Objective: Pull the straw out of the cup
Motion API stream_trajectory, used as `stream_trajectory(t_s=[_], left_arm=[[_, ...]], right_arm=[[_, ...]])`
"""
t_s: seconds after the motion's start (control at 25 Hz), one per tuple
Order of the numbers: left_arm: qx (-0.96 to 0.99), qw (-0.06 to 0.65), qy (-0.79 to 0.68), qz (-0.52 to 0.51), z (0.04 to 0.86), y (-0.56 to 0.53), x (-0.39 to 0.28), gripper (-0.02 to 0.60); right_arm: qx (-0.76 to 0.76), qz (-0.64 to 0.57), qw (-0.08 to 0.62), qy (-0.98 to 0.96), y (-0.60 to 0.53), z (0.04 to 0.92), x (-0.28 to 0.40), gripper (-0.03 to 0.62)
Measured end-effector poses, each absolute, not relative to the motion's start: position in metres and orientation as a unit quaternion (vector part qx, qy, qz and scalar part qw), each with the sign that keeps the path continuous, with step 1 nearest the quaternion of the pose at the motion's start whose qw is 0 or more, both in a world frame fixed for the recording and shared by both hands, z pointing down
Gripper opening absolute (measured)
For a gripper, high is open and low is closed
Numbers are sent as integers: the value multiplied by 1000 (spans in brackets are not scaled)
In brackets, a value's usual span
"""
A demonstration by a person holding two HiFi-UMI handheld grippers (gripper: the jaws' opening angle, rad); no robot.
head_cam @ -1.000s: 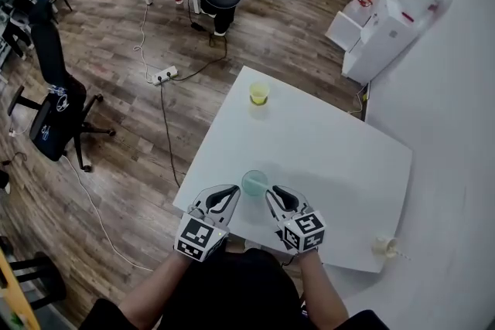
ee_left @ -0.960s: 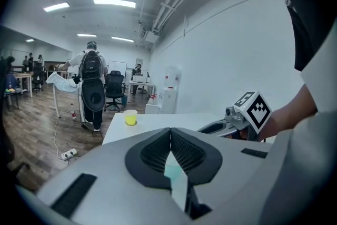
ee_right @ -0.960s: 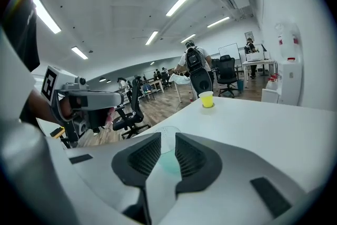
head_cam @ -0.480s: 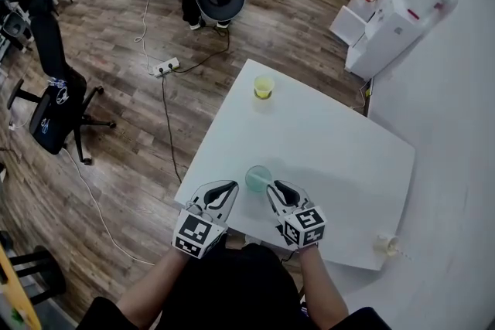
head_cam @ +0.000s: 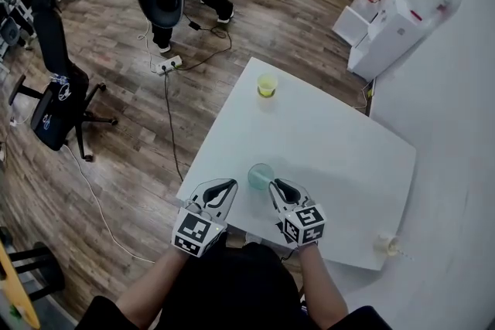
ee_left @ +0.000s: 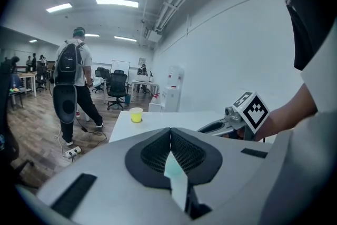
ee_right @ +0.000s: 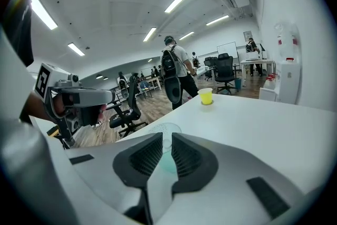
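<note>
The translucent teal plastic cup point(head_cam: 259, 175) stands near the front edge of the white counter point(head_cam: 332, 143). Its thin pale straw point(ee_right: 164, 143) is pinched by the right hand-held gripper point(head_cam: 273, 184). Just beside the cup, the left hand-held gripper point(head_cam: 230, 186) is pressed together.

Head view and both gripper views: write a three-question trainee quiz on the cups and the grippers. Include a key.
1. True or false: the left gripper has its jaws together.
2. What stands on the table right by the right gripper's tips? A. a teal cup B. a red bowl C. a bottle
3. Fill in: the yellow cup stands near the table's ___ corner, away from the person.
Key: 1 true; 2 A; 3 far.
</note>
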State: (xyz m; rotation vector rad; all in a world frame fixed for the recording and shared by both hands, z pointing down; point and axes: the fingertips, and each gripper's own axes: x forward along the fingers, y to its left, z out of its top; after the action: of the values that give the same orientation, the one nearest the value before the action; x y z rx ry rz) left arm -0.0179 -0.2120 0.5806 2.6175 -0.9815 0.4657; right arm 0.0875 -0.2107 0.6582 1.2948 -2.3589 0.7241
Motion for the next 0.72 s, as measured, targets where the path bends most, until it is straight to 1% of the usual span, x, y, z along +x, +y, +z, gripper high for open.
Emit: stream_trajectory(t_s=[0.72], left_arm=[[913, 141, -351, 154, 568, -214, -19, 15]], right_arm=[[463, 235, 160, -840, -214, 636, 92, 61]])
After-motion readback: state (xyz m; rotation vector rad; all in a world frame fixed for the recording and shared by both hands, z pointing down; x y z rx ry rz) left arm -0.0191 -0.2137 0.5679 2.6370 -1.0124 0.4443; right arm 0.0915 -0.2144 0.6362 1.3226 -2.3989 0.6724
